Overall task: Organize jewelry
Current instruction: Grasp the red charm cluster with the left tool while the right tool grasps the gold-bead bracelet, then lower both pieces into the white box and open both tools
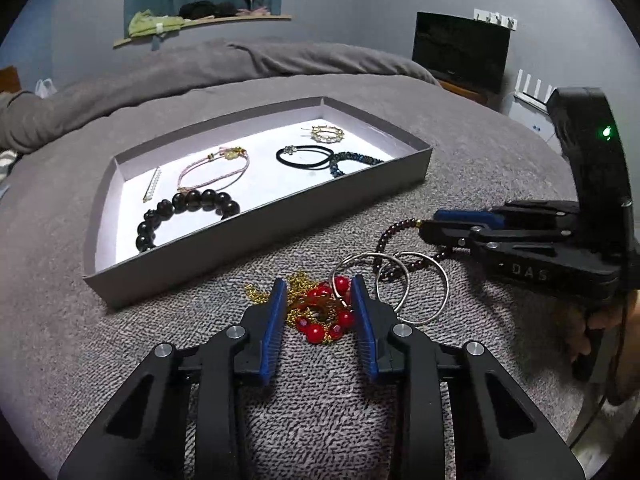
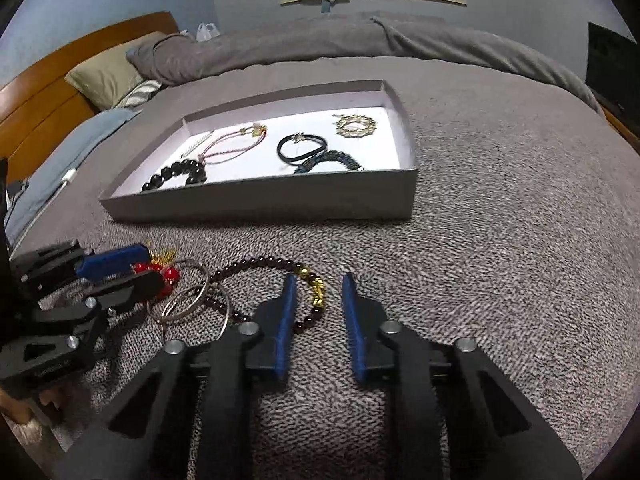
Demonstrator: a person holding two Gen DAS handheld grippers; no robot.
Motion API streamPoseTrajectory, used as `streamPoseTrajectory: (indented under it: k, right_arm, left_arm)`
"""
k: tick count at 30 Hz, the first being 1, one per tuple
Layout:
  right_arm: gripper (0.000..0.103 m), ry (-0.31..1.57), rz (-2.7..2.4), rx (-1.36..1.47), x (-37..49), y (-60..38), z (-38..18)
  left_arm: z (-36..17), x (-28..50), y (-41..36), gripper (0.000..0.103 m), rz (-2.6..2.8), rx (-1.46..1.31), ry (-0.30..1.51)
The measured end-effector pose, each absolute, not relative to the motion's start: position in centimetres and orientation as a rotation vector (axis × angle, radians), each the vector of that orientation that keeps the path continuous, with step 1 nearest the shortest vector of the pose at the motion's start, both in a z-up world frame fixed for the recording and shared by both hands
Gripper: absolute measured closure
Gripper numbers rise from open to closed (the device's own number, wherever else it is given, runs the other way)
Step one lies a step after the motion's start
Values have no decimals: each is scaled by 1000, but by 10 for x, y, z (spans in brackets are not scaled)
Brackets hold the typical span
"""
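Observation:
A grey box lid (image 1: 256, 236) (image 2: 256, 204) lies on the bed and holds several bracelets, a black hair tie (image 1: 304, 157) and a gold ring-shaped piece (image 1: 328, 133). On the blanket in front lie a red-bead and gold-chain bracelet (image 1: 320, 312), two silver hoops (image 1: 416, 292) (image 2: 188, 300) and a dark-bead bracelet with gold charms (image 2: 280, 280). My left gripper (image 1: 319, 292) is open, its fingers either side of the red-bead bracelet. My right gripper (image 2: 319, 284) is open, with the gold charms between its fingers.
A folded grey duvet (image 1: 240, 64) runs along the far side of the bed. Pillows (image 2: 104, 76) and a wooden headboard (image 2: 48, 92) lie at the left. A dark screen (image 1: 460, 48) stands at the back right. A wall shelf (image 1: 200, 22) holds clothes.

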State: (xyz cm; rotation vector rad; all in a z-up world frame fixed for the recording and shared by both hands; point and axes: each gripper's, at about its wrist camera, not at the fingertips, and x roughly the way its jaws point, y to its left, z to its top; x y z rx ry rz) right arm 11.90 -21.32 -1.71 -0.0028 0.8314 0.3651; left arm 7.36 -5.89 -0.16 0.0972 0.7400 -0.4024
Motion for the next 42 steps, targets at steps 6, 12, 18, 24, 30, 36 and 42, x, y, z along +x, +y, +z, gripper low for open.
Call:
streamPoseTrajectory:
  k: [6, 12, 18, 24, 30, 36, 42]
  right_arm:
    - [97, 786, 377, 33, 114, -222, -11]
    - [97, 671, 349, 13, 101, -225, 7]
    - [97, 601, 333, 19, 94, -227, 20]
    - [97, 536, 309, 19, 89, -232, 38]
    - [97, 469, 272, 8, 92, -233, 69]
    - [97, 408, 277, 30, 113, -226, 100]
    - [97, 408, 313, 80, 148, -207, 103]
  left_arm:
    - [8, 66, -53, 81, -390, 100, 697]
    - [21, 60, -39, 85, -407, 38, 670]
    - [35, 53, -28, 85, -421, -2, 636]
    - [53, 50, -11, 85, -394, -31, 593]
    - [79, 56, 7, 85, -323, -22, 543]
    - [112, 83, 26, 85, -253, -39, 515]
    - [118, 130, 29, 85, -218, -66, 522]
